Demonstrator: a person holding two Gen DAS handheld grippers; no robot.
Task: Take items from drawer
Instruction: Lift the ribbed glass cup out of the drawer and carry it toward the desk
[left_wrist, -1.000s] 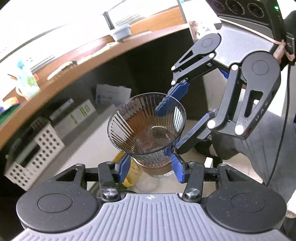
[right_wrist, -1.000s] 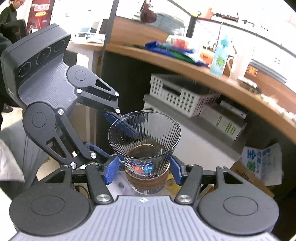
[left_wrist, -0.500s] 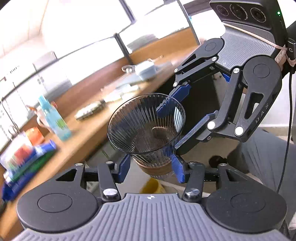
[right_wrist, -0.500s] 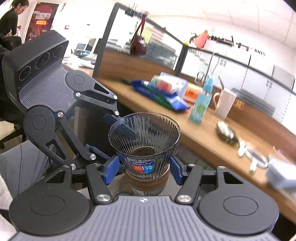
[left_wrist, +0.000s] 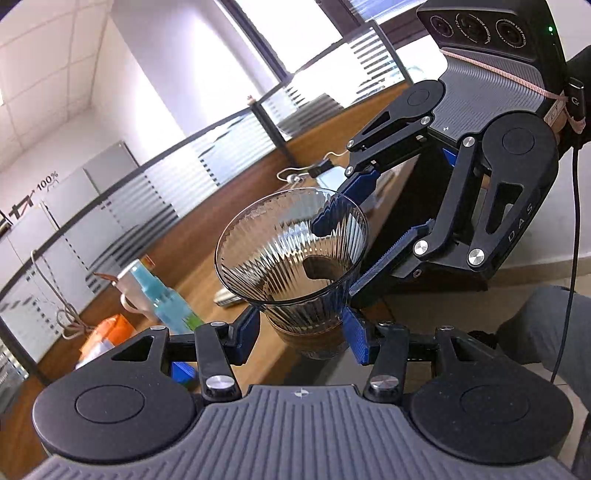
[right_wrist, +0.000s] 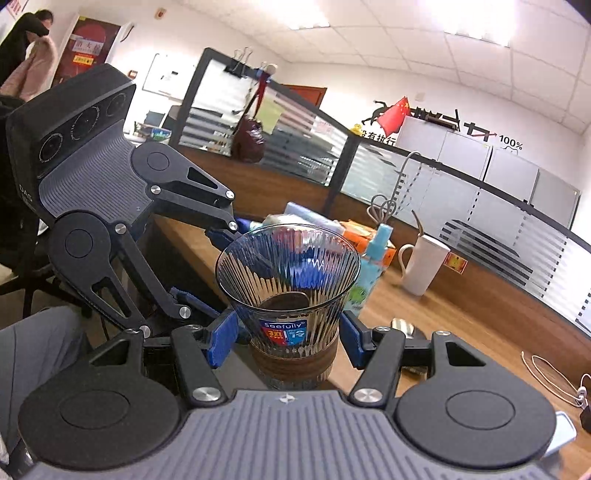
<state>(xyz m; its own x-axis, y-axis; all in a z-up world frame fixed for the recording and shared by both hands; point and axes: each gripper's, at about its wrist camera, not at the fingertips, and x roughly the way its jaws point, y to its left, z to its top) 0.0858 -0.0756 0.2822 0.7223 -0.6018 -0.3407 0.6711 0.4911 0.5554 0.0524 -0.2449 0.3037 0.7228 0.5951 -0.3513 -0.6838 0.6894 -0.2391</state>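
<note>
Two tools, left tool (left_wrist: 301, 334) and right tool (right_wrist: 284, 339), we see clenched on one ribbed smoky glass cup (left_wrist: 291, 258) at frame centre.

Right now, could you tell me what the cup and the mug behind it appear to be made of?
Cup: clear ribbed glass, see-through with glints; its brown base band looks wood-grained, possibly a printed sleeve. Mug: glossy white, probably ceramic.

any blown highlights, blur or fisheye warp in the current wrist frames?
Left wrist: windows top centre are blown out white; the blue bottle is smeared; partition lines bow with fisheye warp. The glass between the left tongs is sharp. Right wrist: ceiling lights clip to white, the desk edge curves, and the glass label reads clearly.
</note>
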